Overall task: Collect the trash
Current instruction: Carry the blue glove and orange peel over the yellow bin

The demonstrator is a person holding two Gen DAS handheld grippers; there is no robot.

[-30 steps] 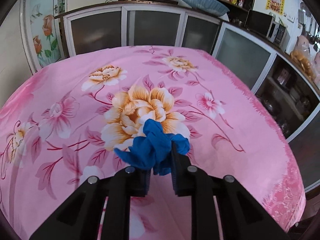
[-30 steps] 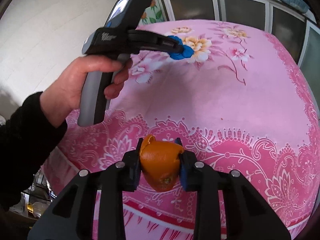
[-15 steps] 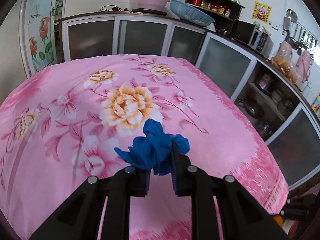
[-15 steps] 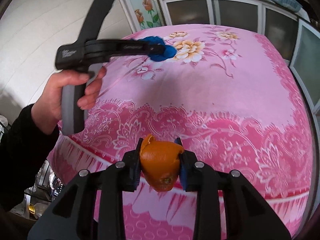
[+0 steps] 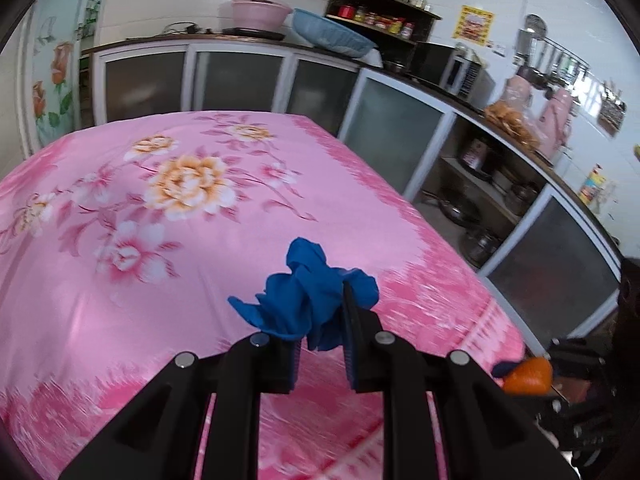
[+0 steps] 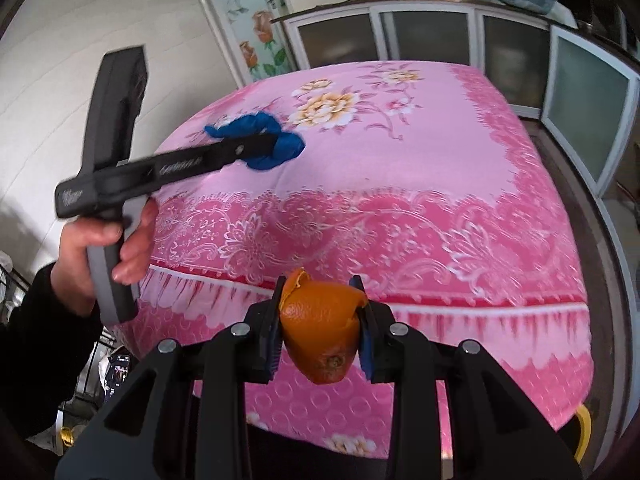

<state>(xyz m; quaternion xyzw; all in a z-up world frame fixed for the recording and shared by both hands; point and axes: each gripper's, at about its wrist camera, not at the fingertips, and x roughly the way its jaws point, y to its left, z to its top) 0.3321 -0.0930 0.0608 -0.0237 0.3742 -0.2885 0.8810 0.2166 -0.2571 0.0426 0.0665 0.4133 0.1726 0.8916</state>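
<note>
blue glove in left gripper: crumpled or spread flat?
Crumpled. The blue glove sits bunched in folds between the left gripper fingers, off the tablecloth.

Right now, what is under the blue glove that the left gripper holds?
Under the blue glove lies only the pink floral tablecloth. The left gripper holds it above the cloth. The gripper's fingers hide the strip of cloth below them.
</note>
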